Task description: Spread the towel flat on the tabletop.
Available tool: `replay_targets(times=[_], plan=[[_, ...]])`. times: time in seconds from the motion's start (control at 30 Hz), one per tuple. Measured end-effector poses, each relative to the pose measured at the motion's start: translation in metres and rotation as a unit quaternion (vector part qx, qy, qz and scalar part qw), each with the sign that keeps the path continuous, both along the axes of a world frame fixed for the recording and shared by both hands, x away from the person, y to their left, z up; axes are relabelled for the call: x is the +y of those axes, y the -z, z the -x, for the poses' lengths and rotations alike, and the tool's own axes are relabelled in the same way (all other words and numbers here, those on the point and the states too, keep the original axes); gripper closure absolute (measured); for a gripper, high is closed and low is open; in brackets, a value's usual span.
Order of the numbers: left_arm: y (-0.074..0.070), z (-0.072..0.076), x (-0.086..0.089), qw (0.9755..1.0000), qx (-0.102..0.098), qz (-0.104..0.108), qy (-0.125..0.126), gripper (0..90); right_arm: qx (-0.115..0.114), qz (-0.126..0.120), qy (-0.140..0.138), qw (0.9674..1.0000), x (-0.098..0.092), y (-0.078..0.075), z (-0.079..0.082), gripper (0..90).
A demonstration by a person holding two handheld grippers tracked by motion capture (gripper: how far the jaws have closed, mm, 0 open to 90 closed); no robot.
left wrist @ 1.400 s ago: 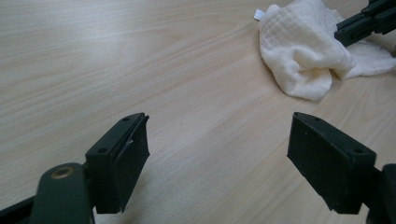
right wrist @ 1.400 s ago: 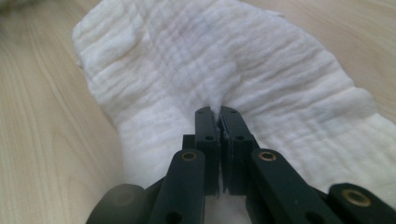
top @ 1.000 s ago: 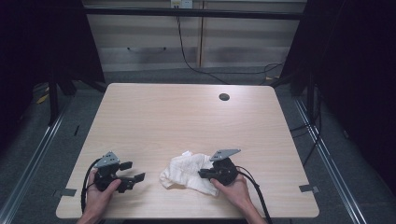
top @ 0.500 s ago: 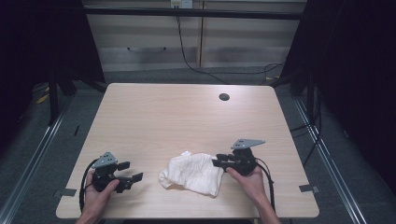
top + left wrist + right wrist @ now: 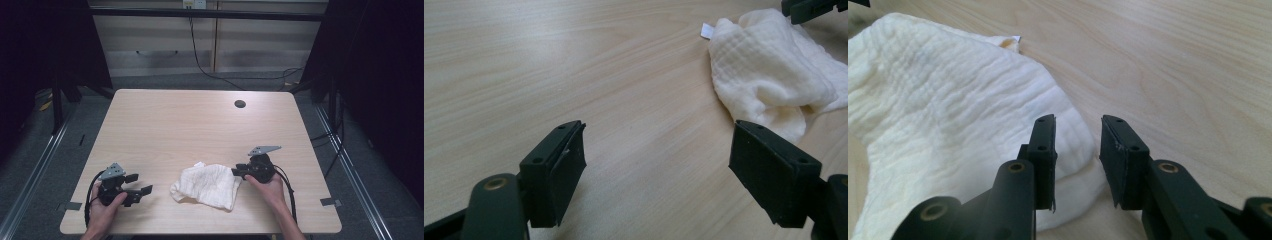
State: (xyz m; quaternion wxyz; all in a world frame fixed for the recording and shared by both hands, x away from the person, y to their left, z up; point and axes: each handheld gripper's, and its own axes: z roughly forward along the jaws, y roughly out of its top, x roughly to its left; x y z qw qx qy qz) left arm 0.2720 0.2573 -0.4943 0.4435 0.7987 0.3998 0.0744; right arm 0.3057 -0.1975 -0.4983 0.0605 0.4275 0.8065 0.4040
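Note:
A crumpled white cloth (image 5: 207, 186) lies on the wooden table (image 5: 200, 125) near its front edge. My right gripper (image 5: 238, 171) rests at the cloth's right edge, pointing left at it. Its jaws have just been opening; in the right gripper view (image 5: 1077, 150) they stand apart just above the cloth (image 5: 948, 110), whose folded edge shows below the gap, with no pad pressing on it. My left gripper (image 5: 141, 184) sits well left of the cloth, wide open with bare table between its jaws (image 5: 659, 160). In that view the cloth (image 5: 769, 75) lies ahead at the right.
A round cable hole (image 5: 240, 104) lies in the tabletop at the back right. Cables trail from both grippers toward the front edge. Dark floor and metal rails surround the table.
The right gripper has moved right, from on top of the cloth to its right edge, and its jaws have parted and let go of the cloth. The left gripper stayed still.

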Motion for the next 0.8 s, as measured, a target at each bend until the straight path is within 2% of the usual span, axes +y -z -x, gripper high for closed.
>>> replay_targets(times=[0.13, 0.23, 0.27, 0.33, 0.5, 0.8], plan=[[-0.001, 0.001, 0.002, 1.0000, -0.002, 0.002, -0.001, 21.8, 0.002, 0.009, -0.003, 1.0000, 0.004, 0.006, -0.002, 67.9], [-0.001, 0.002, 0.002, 1.0000, -0.003, 0.003, -0.002, 21.8, -0.001, 0.013, -0.004, 0.9999, 0.007, 0.006, -0.001, 76.7], [-0.001, 0.002, 0.002, 1.0000, -0.003, 0.003, -0.002, 21.8, -0.007, 0.015, -0.010, 0.9998, 0.008, 0.005, 0.000, 84.1], [-0.002, 0.002, 0.002, 1.0000, -0.003, 0.002, -0.001, 21.7, -0.009, 0.012, -0.012, 0.9998, 0.008, 0.004, 0.001, 85.8], [-0.002, 0.002, 0.002, 1.0000, -0.003, 0.004, -0.003, 21.6, -0.025, -0.012, -0.005, 0.9996, 0.005, -0.007, 0.004, 87.2], [-0.002, 0.001, 0.000, 1.0000, -0.003, 0.000, 0.004, 21.6, -0.044, -0.015, 0.000, 0.9989, 0.003, -0.020, 0.003, 86.3]])
